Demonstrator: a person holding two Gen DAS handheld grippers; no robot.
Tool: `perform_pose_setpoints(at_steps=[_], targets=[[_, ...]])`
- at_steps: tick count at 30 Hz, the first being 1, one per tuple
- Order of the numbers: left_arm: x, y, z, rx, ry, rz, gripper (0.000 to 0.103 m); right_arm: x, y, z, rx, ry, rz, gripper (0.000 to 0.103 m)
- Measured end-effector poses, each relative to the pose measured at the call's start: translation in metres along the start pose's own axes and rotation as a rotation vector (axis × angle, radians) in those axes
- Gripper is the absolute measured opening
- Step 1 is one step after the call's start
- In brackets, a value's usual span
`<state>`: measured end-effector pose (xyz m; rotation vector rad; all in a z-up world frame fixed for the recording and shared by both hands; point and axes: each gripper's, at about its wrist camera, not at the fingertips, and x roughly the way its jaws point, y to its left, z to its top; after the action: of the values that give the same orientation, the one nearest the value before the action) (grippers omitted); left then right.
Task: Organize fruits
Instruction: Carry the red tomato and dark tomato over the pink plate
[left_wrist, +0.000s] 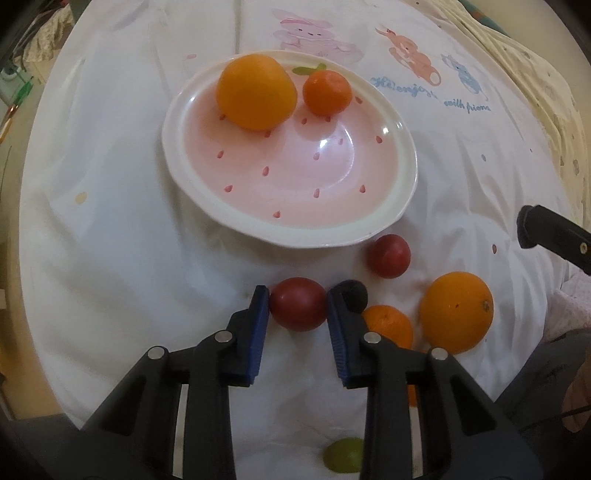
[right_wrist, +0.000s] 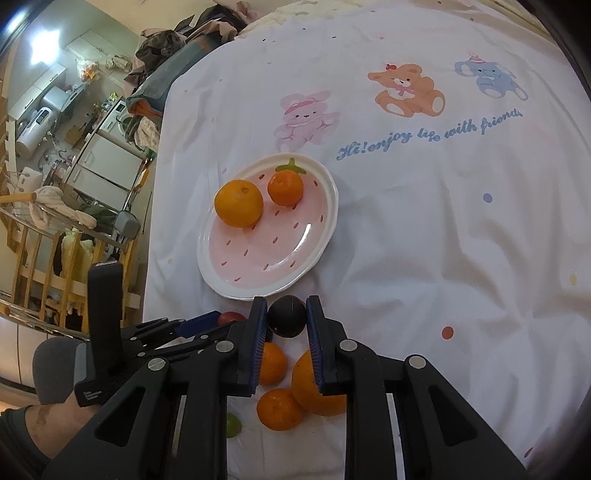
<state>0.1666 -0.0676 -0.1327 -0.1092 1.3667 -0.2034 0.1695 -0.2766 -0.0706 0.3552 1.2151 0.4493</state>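
Observation:
A pink strawberry-pattern plate (left_wrist: 388, 206) holds a large orange (left_wrist: 255, 92) and a small mandarin (left_wrist: 327, 92). My left gripper (left_wrist: 298, 301) is shut on a red plum (left_wrist: 298, 304) just in front of the plate. A second red plum (left_wrist: 389, 255), a mandarin (left_wrist: 391, 326) and a large orange (left_wrist: 456, 312) lie to the right. My right gripper (right_wrist: 286, 314) is shut on a dark plum (right_wrist: 287, 316), above the loose oranges (right_wrist: 306, 387). The plate (right_wrist: 321, 236) lies ahead of it.
The fruit lies on a white cartoon-print cloth (right_wrist: 424, 240). A green grape (left_wrist: 341, 459) lies near the front edge. The cloth's left edge drops off to a cluttered room (right_wrist: 74, 147). The other gripper (left_wrist: 550, 236) shows at the right.

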Motion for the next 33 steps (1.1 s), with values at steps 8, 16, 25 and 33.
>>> perform_pose_setpoints(at_steps=[8,16,25,33], targets=[[-0.022,0.015,-0.01,-0.014,-0.044,0.011,0.027,0.007,0.009,-0.001,-0.027,0.01,-0.015,0.023],[-0.059,0.029,-0.009,-0.033,-0.144,0.021,0.027,0.001,0.006,-0.004,-0.014,0.0,-0.021,0.023],[-0.097,0.025,0.017,-0.023,-0.207,0.039,0.027,-0.008,0.009,-0.003,-0.022,-0.035,-0.007,0.023],[-0.111,0.021,0.039,0.024,-0.246,0.07,0.027,-0.018,0.012,0.007,-0.024,-0.07,0.015,0.023]])
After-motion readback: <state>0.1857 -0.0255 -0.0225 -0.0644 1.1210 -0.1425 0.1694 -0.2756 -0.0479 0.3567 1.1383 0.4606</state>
